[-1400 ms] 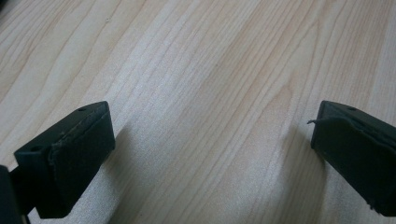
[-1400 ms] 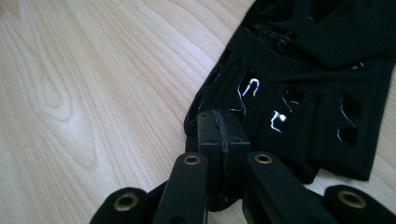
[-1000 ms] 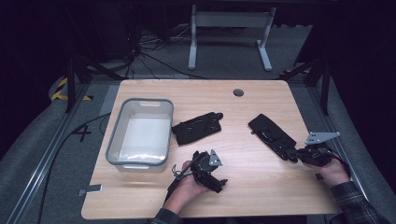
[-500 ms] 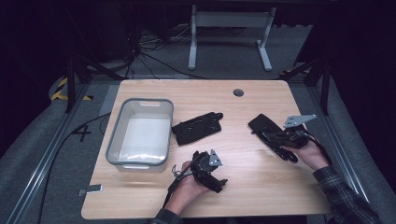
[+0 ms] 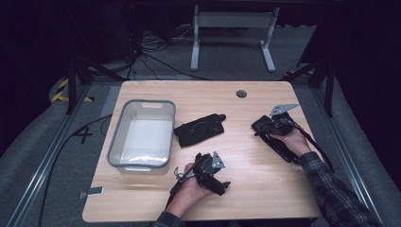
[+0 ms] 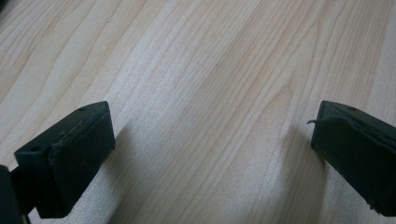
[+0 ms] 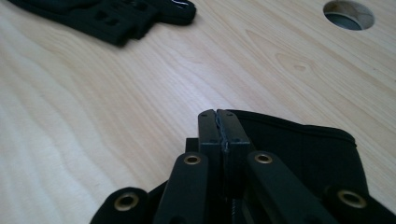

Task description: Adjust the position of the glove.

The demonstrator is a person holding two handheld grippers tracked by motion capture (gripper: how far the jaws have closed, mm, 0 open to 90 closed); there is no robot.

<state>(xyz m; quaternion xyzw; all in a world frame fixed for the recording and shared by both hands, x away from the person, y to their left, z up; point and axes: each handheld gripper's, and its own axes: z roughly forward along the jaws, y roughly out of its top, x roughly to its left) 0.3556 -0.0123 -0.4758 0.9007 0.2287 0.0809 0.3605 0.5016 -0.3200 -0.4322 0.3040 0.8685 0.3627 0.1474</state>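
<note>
Right claw (image 5: 263, 126) moved in over black pad (image 5: 276, 142) — lying diagonally.

Two black wrist braces (image 5: 199, 129) (image 5: 276, 139), one clear bin (image 5: 142, 135), two tongs (image 5: 226, 186) (image 5: 259, 126).

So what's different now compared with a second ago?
The right gripper slid leftward from the table's right edge and now sits over the near black wrist brace, jaws shut with nothing visibly between them. The left gripper, the other brace and the plastic bin stayed put.
</note>
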